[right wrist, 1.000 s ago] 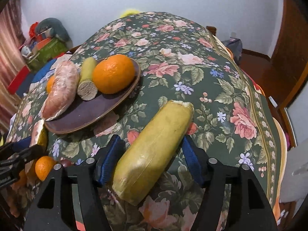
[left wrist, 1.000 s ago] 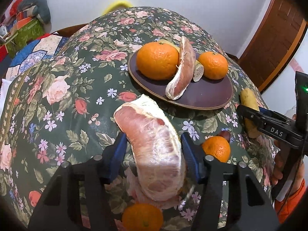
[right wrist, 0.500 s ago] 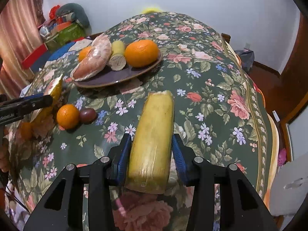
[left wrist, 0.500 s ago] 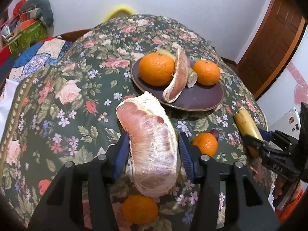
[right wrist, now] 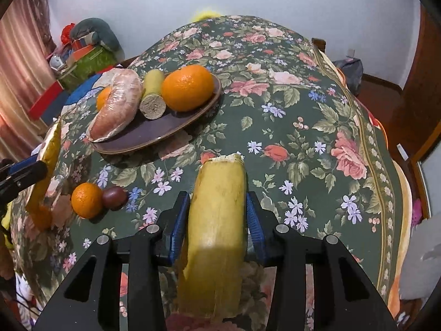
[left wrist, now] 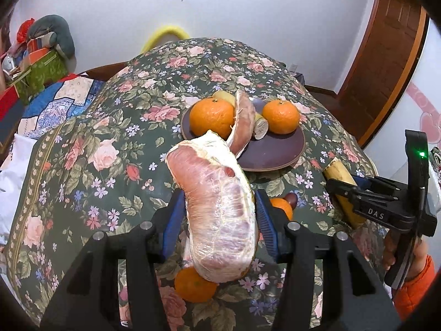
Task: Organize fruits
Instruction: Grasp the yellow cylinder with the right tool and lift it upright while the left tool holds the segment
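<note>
Left wrist view: left gripper [left wrist: 219, 215] clamped on a pomelo wedge [left wrist: 217, 209], held above the floral tablecloth [left wrist: 82, 165] just short of the brown plate [left wrist: 275, 154] carrying two oranges, another wedge and a cane stub. Right wrist view: loose orange [right wrist: 86, 200] and dark plum [right wrist: 114, 197] touching at left, right gripper [right wrist: 217, 218] pinching a yellow cane piece [right wrist: 216, 226] above the cloth, near the plate.
</note>
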### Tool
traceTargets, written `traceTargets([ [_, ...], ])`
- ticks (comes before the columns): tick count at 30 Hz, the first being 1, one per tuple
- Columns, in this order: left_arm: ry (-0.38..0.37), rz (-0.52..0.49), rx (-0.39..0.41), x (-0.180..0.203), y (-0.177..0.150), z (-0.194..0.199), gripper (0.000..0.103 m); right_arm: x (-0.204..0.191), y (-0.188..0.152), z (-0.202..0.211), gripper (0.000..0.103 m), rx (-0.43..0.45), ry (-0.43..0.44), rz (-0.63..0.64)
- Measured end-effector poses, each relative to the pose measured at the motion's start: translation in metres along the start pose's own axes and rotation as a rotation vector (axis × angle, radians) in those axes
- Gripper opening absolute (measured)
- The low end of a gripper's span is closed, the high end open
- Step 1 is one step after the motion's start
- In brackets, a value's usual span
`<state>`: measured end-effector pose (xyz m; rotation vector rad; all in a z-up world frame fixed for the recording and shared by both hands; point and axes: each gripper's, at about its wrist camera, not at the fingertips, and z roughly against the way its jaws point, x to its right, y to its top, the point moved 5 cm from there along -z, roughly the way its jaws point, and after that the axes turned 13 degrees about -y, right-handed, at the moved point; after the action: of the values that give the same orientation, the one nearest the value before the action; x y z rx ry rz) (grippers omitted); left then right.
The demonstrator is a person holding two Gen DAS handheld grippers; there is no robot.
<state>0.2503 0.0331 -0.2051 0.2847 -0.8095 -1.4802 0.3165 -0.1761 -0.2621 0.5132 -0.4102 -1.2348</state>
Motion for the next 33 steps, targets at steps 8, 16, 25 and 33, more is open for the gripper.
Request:
traceTargets([
  [8, -0.015, -0.012, 0.046, 0.011, 0.010, 0.017, 0.051, 0.005, 0.010, 0.033, 0.035, 0.086, 0.024, -0.021],
  [16, -0.035, -0.019, 0.108, 0.021, 0.026, 0.037, 0.051, 0.002, 0.030, 0.059, 0.035, 0.163, 0.032, -0.025],
  [25, -0.050, -0.029, 0.135, 0.023, 0.042, 0.036, 0.051, -0.006, 0.055, 0.075, 0.035, 0.229, 0.053, -0.020],
  [33, -0.066, -0.026, 0.149, 0.016, 0.056, 0.026, 0.051, -0.020, 0.073, 0.065, 0.035, 0.243, 0.057, 0.018],
])
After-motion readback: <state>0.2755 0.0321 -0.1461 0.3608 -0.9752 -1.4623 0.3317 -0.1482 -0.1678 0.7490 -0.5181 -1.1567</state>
